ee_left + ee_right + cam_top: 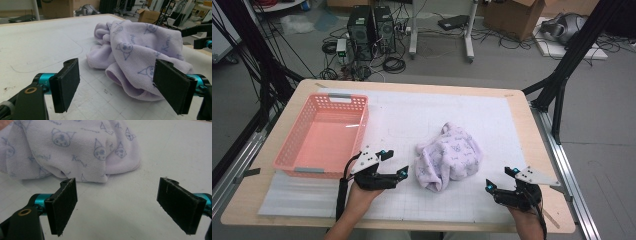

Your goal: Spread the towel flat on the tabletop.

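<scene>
Both grippers stood with their jaws spread wide apart, holding nothing. Seen from the high view, the left gripper (pixel 396 164) lay low over the white mat (pixel 492 120), just to the left of a crumpled lilac towel (pixel 449 159), its tips turned toward the cloth and close to its near left edge without touching it. On the other side, the right gripper (pixel 501 180) hovered near the front right of the mat, a little apart from the towel, with its jaws angled back toward the cloth. That towel sat bunched in a loose heap near the middle of the mat, printed with small cartoon faces and lettering. From the left gripper view the towel (pixel 140 50) rose just ahead of the jaws, its rolled hem folded under at the near side, and the fabric's lower edge ran behind the right-hand pad. From the right gripper view the towel (pixel 75 147) lay ahead and to the left of the open jaws, with bare mat between the pads. A pink plastic basket (pixel 292 145) stood on the left part of the wooden table (pixel 242 200), beside the left gripper and well apart from the towel.
</scene>
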